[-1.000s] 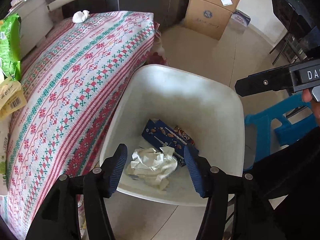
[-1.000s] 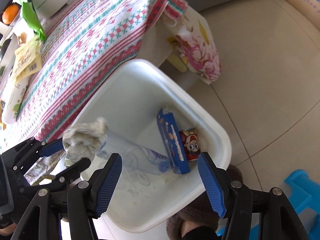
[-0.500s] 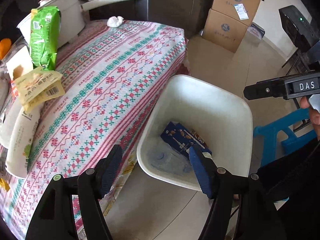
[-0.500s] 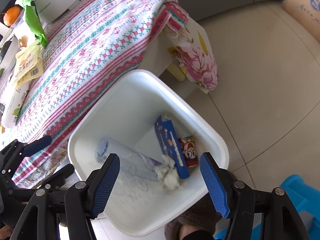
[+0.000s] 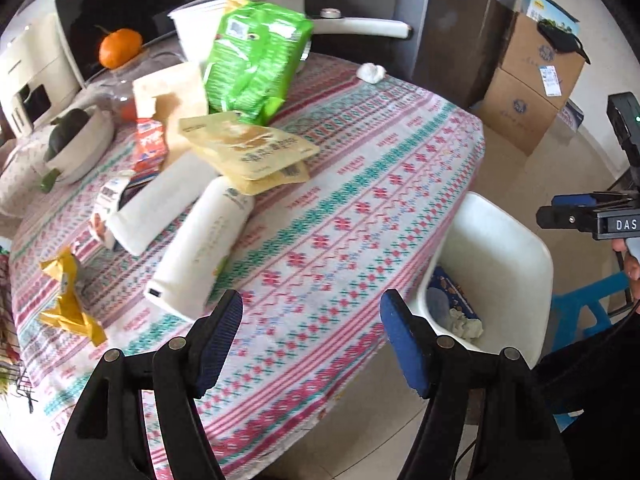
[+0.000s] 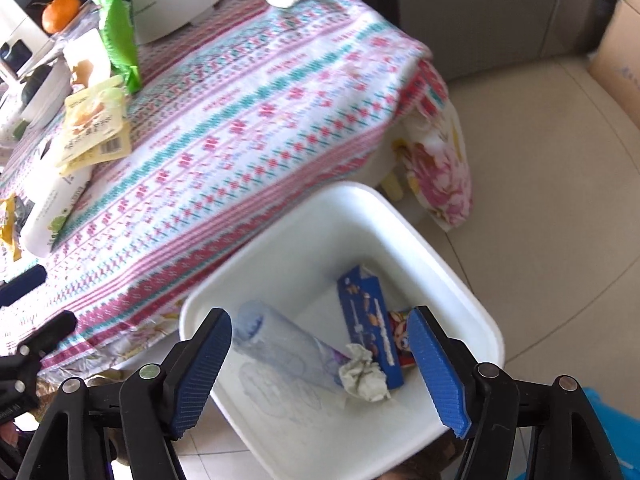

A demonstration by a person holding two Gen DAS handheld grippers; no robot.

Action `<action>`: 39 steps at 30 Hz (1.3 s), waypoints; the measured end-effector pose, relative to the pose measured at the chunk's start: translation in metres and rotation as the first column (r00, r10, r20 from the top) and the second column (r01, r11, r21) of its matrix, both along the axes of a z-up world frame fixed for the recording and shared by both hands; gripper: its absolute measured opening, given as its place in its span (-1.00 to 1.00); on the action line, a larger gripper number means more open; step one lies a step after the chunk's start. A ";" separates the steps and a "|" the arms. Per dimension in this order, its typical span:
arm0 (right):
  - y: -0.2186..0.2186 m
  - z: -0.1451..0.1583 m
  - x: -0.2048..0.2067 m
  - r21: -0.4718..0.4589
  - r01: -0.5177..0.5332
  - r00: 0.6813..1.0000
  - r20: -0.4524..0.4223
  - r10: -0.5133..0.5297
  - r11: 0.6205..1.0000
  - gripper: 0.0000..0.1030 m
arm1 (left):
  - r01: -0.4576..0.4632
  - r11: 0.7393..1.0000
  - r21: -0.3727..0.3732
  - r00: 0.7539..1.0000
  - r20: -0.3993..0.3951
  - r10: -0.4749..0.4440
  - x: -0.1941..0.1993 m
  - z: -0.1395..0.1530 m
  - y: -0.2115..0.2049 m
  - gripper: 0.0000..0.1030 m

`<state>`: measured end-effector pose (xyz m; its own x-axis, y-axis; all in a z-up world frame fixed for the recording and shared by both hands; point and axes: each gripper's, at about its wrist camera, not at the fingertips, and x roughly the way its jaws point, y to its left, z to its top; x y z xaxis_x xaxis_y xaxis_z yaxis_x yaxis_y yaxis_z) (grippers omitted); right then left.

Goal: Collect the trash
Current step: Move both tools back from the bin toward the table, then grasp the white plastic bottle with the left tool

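Empty left tongs (image 5: 310, 340) above patterned tablecloth (image 5: 360, 208), white bin (image 5: 508, 248) beside

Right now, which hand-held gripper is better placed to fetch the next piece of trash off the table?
Left. The left hand-held gripper is over the tablecloth, empty, near the yellow wrapper; the right hand-held gripper, jaws opening, is over the bin.

Black two-finger left gripper (image 5: 311, 342), ribbed blue pads (image 5: 218, 338), silver screws, dark sleeve (image 5: 592, 368)
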<state>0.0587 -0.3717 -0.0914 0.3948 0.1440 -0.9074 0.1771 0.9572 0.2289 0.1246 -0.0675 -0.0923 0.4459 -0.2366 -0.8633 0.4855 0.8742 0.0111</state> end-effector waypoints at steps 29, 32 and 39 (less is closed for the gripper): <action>0.119 0.025 0.109 -0.059 -0.128 0.990 0.046 0.131 0.990 0.57 | -0.064 0.997 0.039 0.985 -0.155 0.069 0.115 -0.052 0.028 0.06; 0.117 0.025 0.110 -0.054 -0.110 0.993 0.046 0.112 0.992 0.58 | -0.092 0.996 0.009 0.979 -0.180 0.093 0.109 -0.047 0.037 0.05; 0.123 0.024 0.115 -0.044 -0.091 0.994 0.052 0.093 0.995 0.58 | -0.115 0.993 -0.018 0.983 -0.144 0.111 0.078 -0.022 0.066 0.02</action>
